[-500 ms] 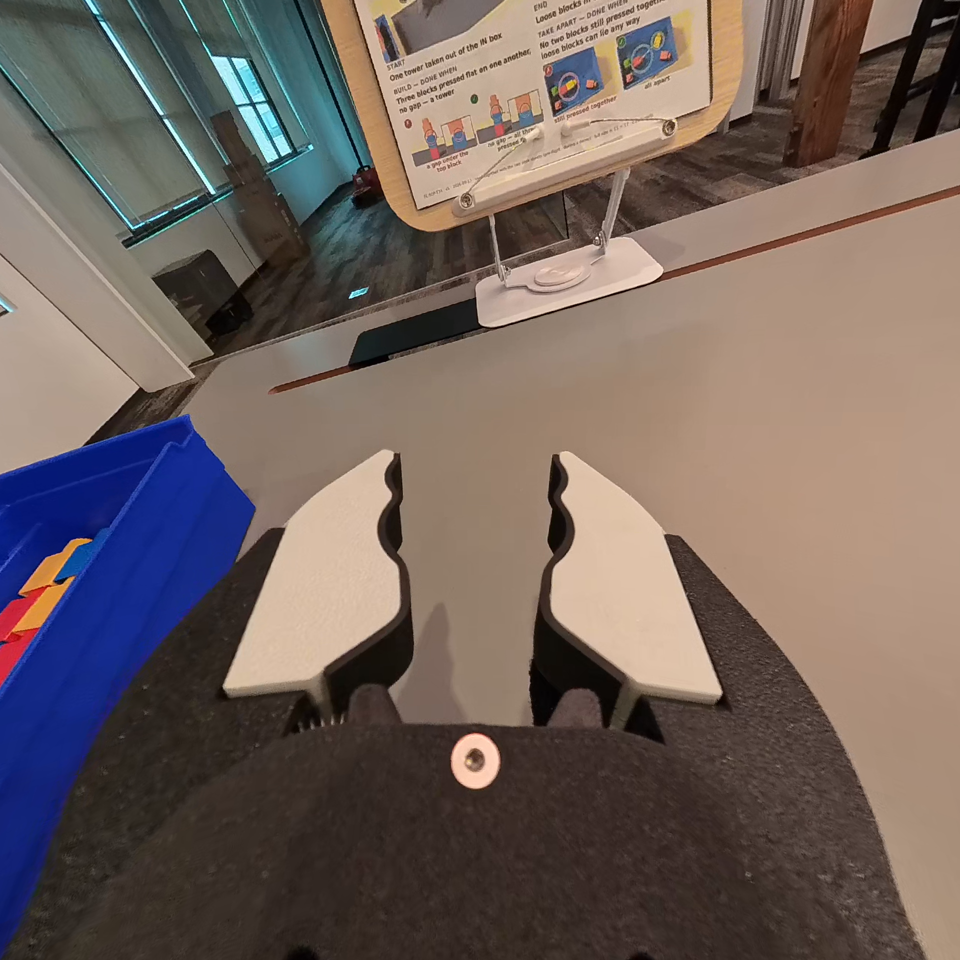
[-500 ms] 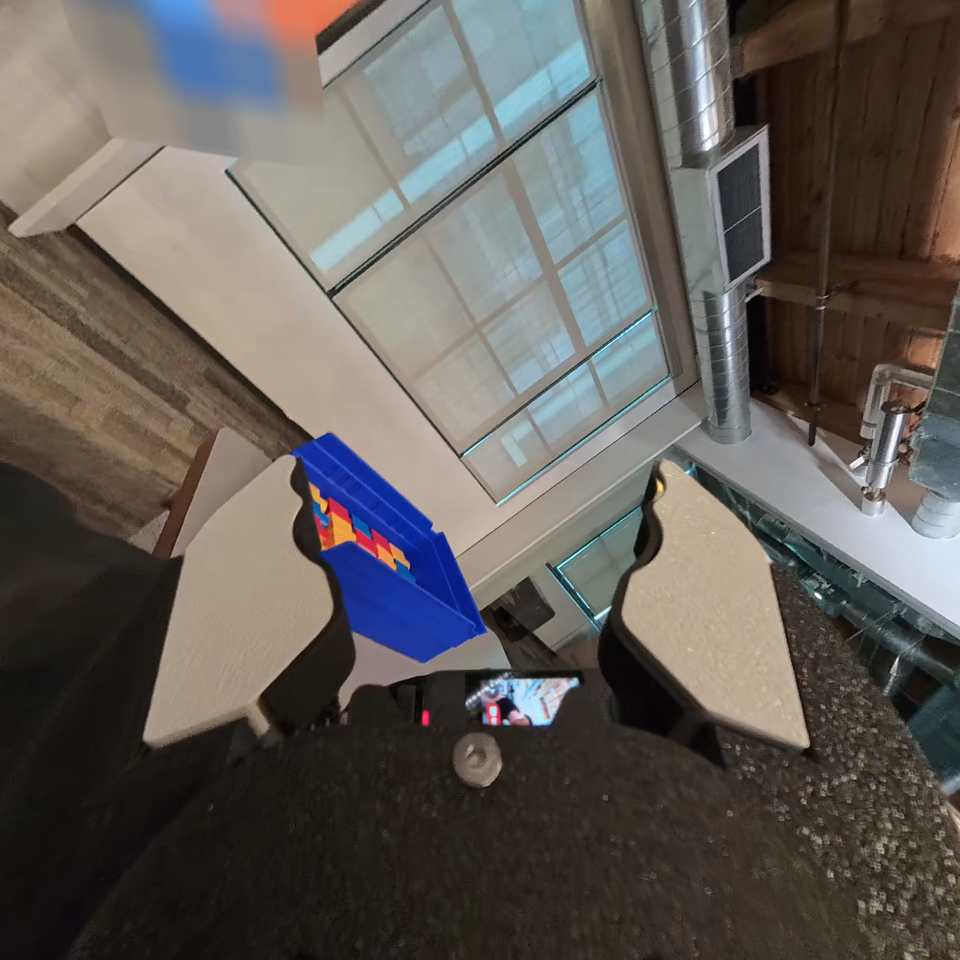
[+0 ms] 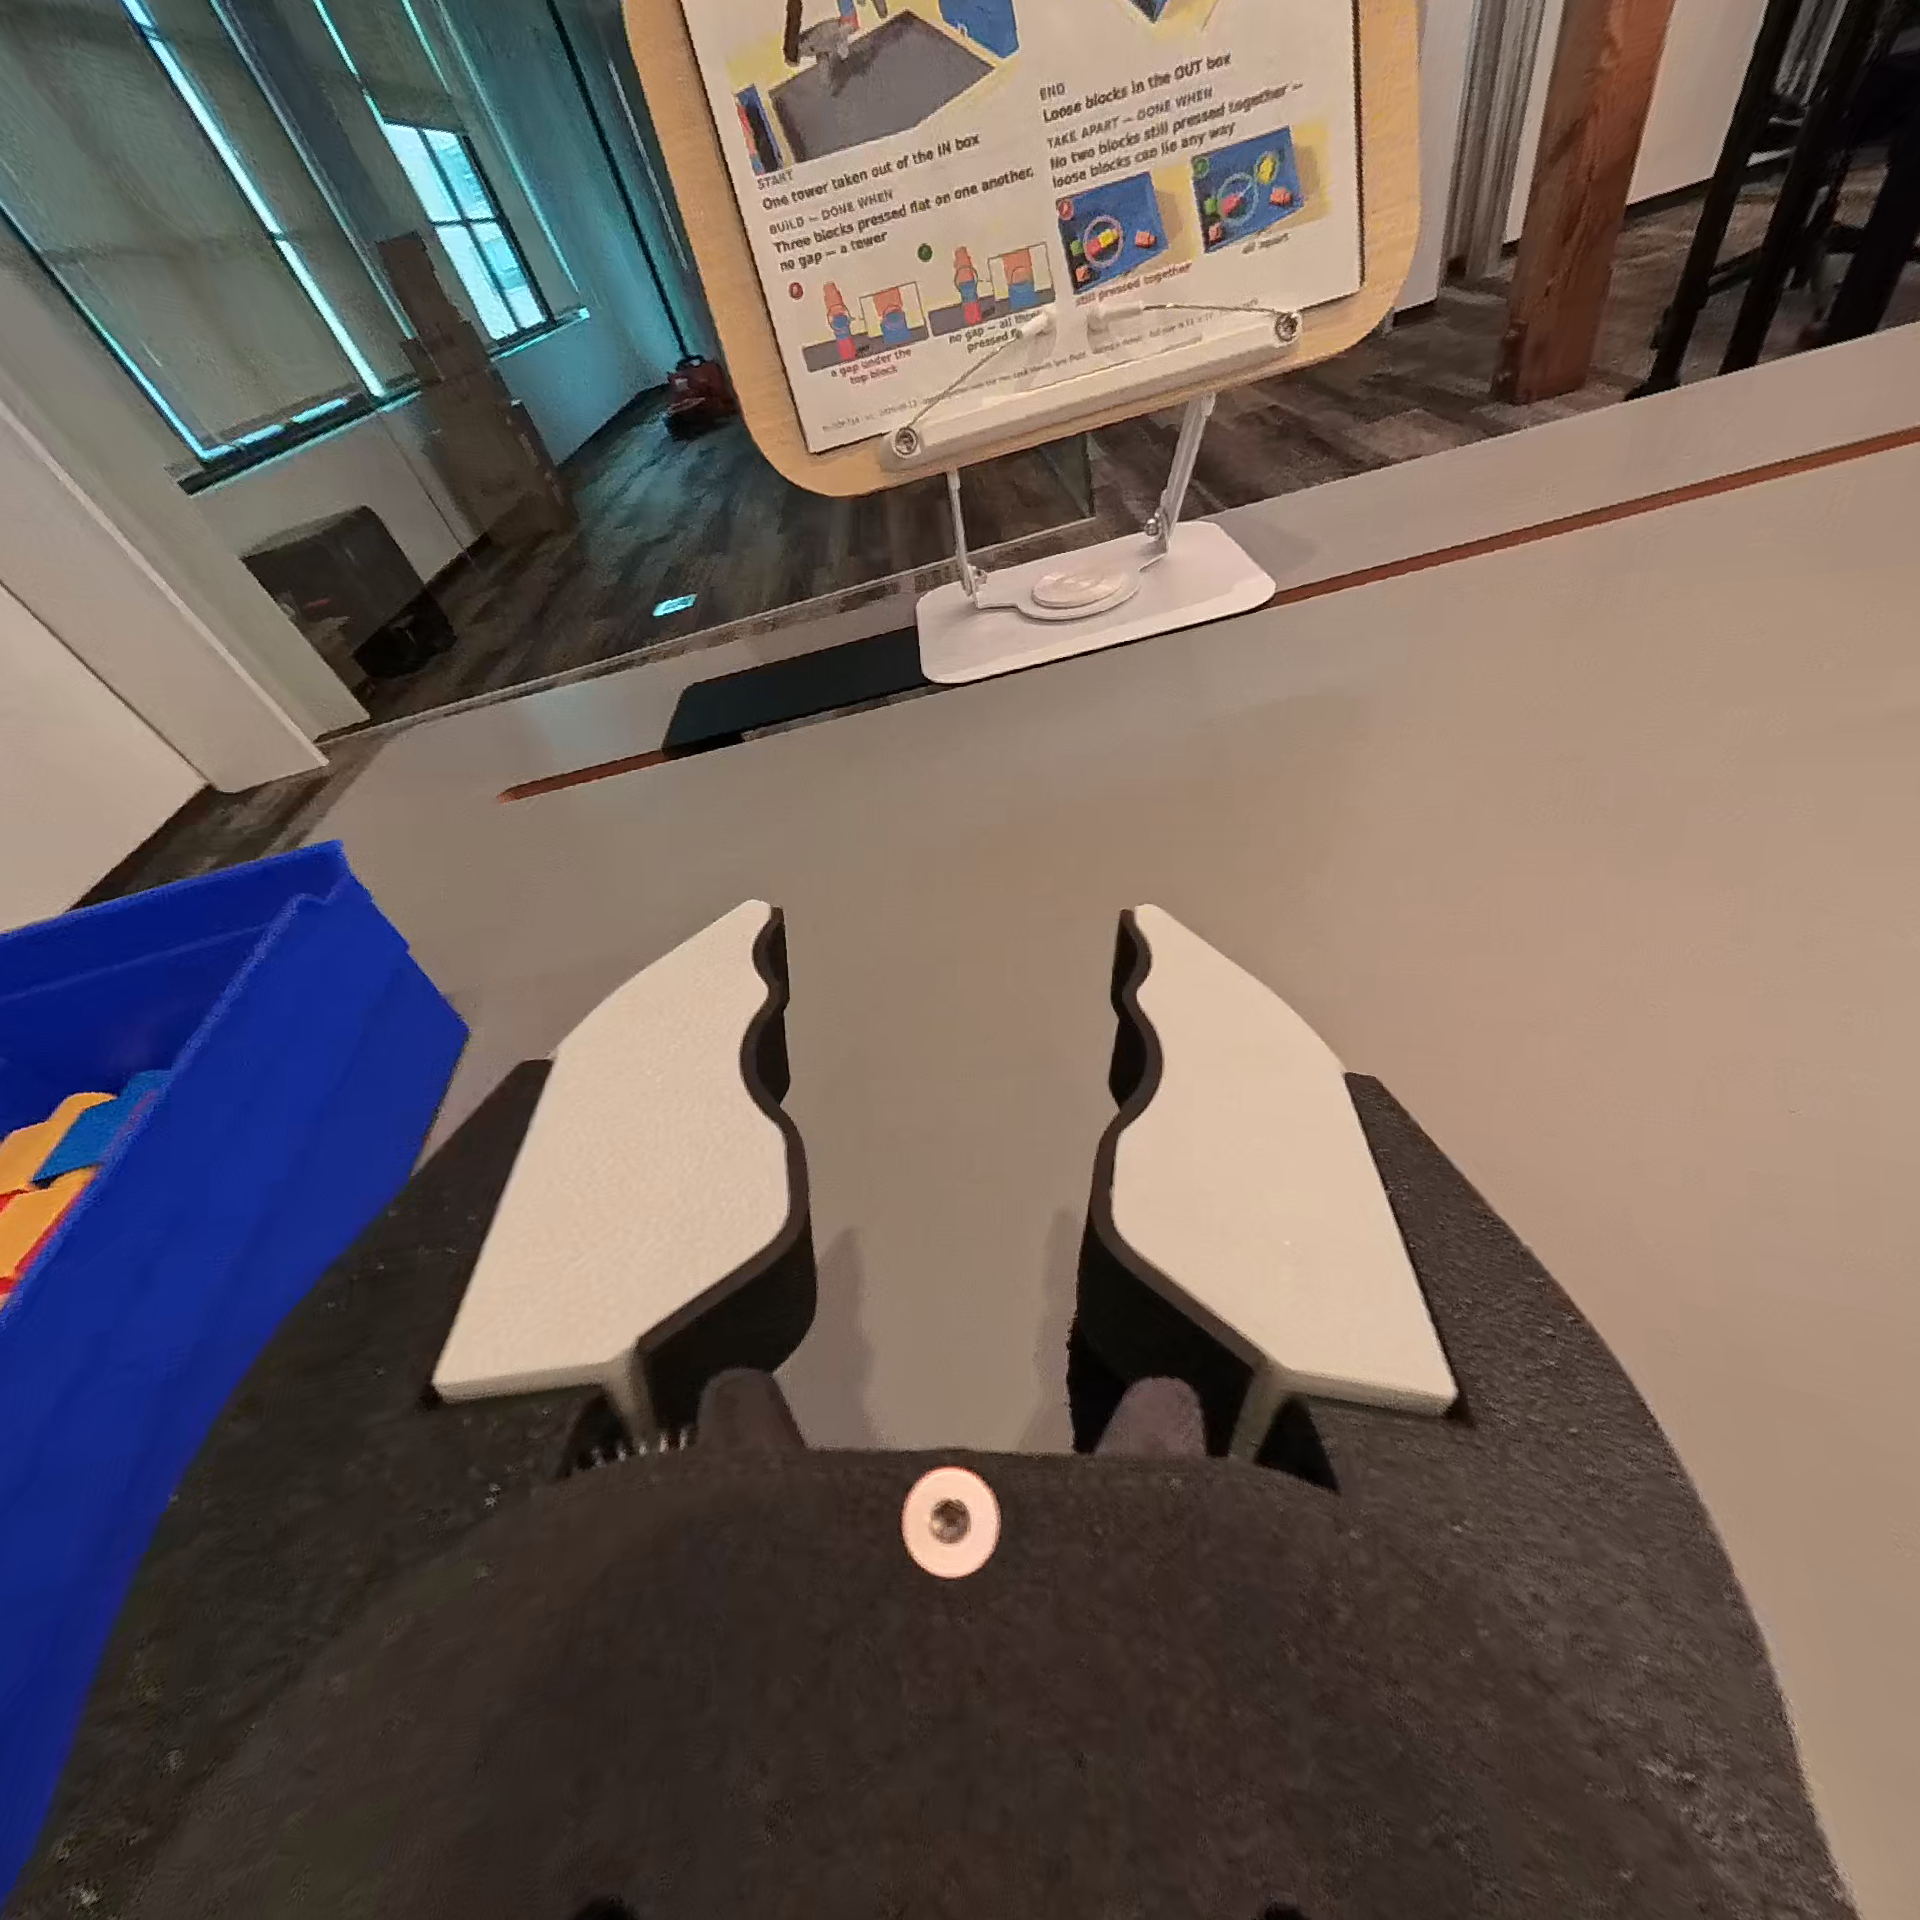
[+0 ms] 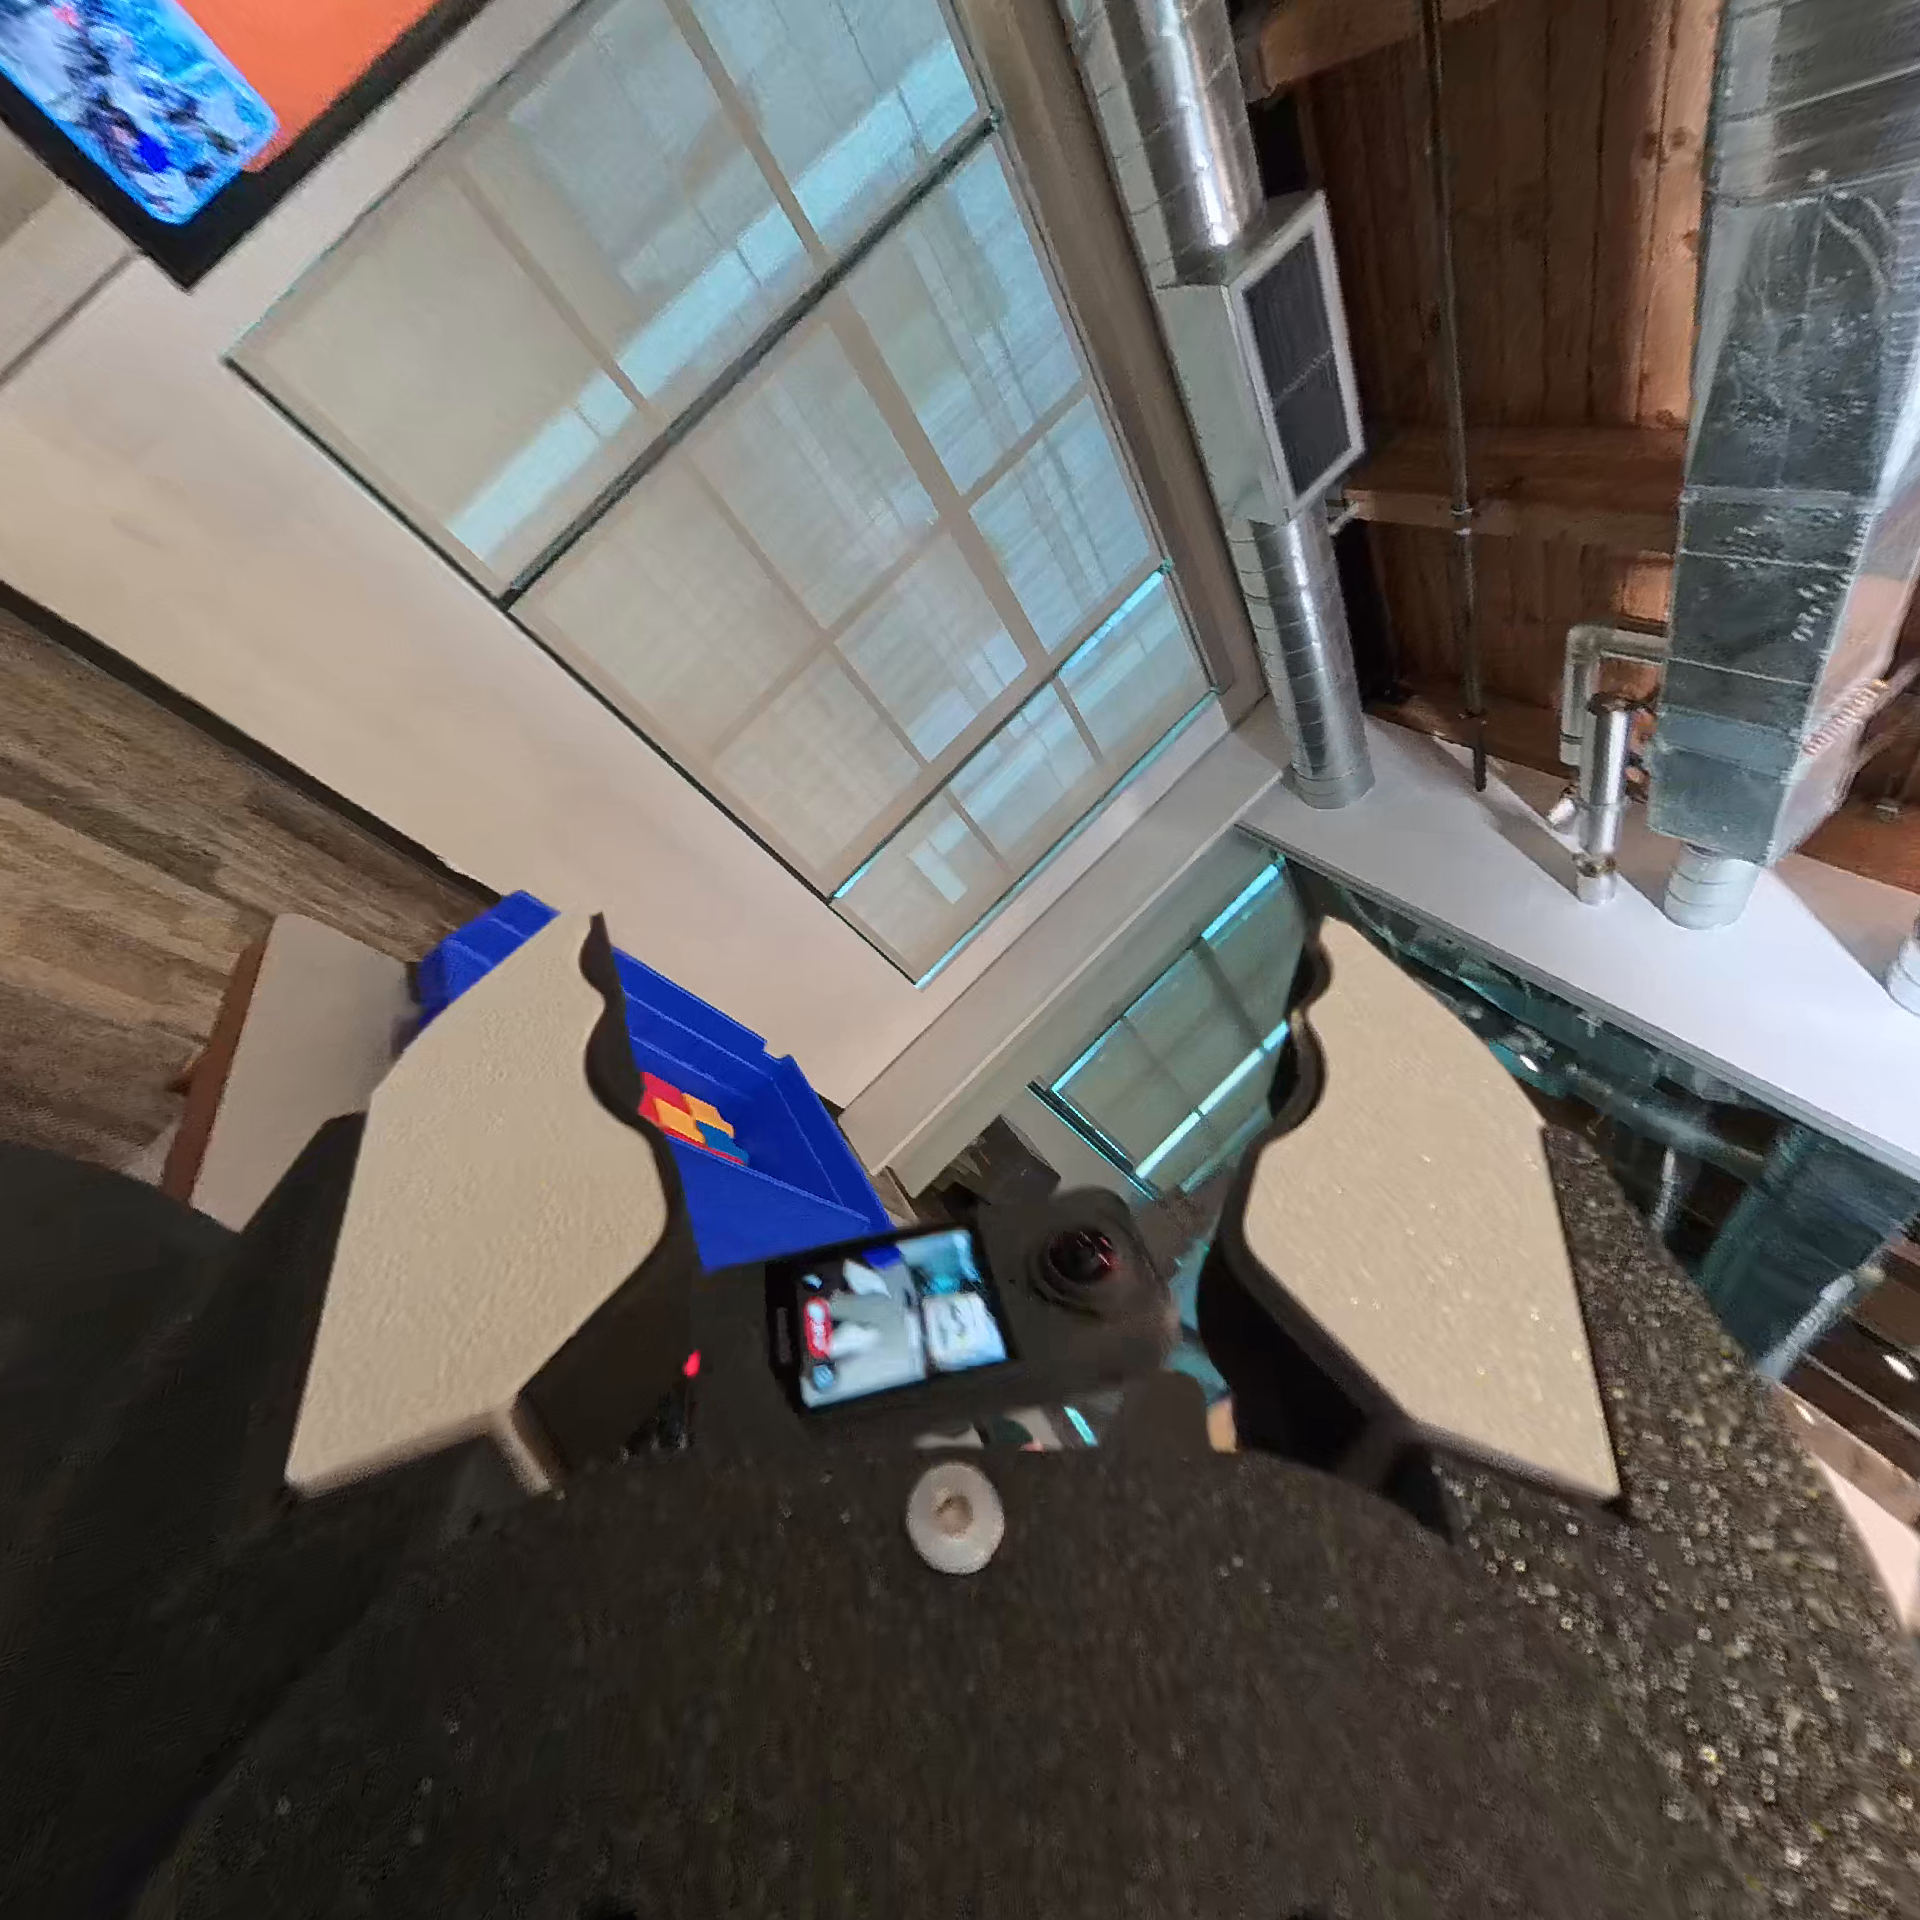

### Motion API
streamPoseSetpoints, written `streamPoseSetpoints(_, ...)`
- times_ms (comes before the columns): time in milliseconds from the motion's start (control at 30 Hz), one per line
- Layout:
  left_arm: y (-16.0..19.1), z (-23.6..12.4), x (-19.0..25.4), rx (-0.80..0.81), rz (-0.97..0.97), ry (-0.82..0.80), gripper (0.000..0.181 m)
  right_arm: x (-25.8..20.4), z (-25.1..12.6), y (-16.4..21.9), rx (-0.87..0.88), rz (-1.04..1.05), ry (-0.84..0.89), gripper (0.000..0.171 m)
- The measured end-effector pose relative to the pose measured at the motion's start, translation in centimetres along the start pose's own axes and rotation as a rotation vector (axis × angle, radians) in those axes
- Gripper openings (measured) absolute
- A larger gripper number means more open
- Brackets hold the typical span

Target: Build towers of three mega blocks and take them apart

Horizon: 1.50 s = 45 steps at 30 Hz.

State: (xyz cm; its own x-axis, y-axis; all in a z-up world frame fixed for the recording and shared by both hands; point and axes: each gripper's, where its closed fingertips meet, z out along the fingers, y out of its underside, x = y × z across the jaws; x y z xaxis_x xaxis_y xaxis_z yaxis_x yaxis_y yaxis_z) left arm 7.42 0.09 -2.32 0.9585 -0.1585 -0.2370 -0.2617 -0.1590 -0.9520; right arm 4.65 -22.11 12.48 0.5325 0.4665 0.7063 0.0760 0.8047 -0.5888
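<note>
My left tongs (image 3: 948,940) sit low over the plain grey desk (image 3: 1507,883), their two pale flat fingers (image 3: 644,1164) spread wide with only bare desk surface showing between them; they hold nothing. Just to their left stands a deep blue plastic bin (image 3: 239,1122), its near wall close beside the tongs' black body. Inside it I see the mega blocks (image 3: 52,1164), orange, blue and red pieces lying jumbled against the bin's far-left side, cut off by the picture edge. Farther ahead, past a thin brown seam running across the desk, a white metal stand (image 3: 1091,608) carries a rounded wooden board with a printed instruction sheet (image 3: 1029,229), tilted back towards me. Beyond that lie a dark wood floor and tall windows.

My right tongs (image 4: 951,935) are tipped steeply upward and rolled, so their view takes in mostly wall, a large gridded window (image 4: 748,499) and silver ceiling ducts (image 4: 1236,343). Their pale fingers (image 4: 488,1195) are also parted wide and empty. Between them, close in, I see the small black camera with a lit screen (image 4: 894,1317) belonging to the other rig, and behind it the same blue bin (image 4: 769,1174) with a few red, orange and blue blocks (image 4: 688,1120) showing inside. The picture is slightly blurred.
</note>
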Motion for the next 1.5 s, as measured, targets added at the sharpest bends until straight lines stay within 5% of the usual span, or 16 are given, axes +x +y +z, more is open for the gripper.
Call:
streamPoseSetpoints(267,-2.1,-2.0,0.6,0.086,-0.258,0.196,0.074,11.7,-5.4,7.8,-0.269,0.218,0.394,0.121)
streamPoseSetpoints(467,-6.5,-4.7,1.6,0.241,-0.386,0.345,0.084,16.0,-8.8,13.9,-0.453,0.392,0.573,0.123)
streamPoseSetpoints(733,-16.3,-20.4,3.7,0.918,-0.43,0.745,0.072,17.4,-10.9,22.1,-0.908,0.342,0.695,0.121)
streamPoseSetpoints(967,-18.2,-32.1,9.5,1.26,-0.067,0.784,0.077,14.7,-7.6,23.8,-1.074,0.203,0.636,0.121)
streamPoseSetpoints(1200,-15.6,-34.9,17.0,1.416,0.427,0.613,0.068,12.3,-5.0,21.4,-1.004,0.023,0.554,0.118)
streamPoseSetpoints(1500,-14.1,-34.9,19.1,1.476,0.621,0.492,0.07,11.6,-4.5,19.0,-0.935,-0.043,0.518,0.119)
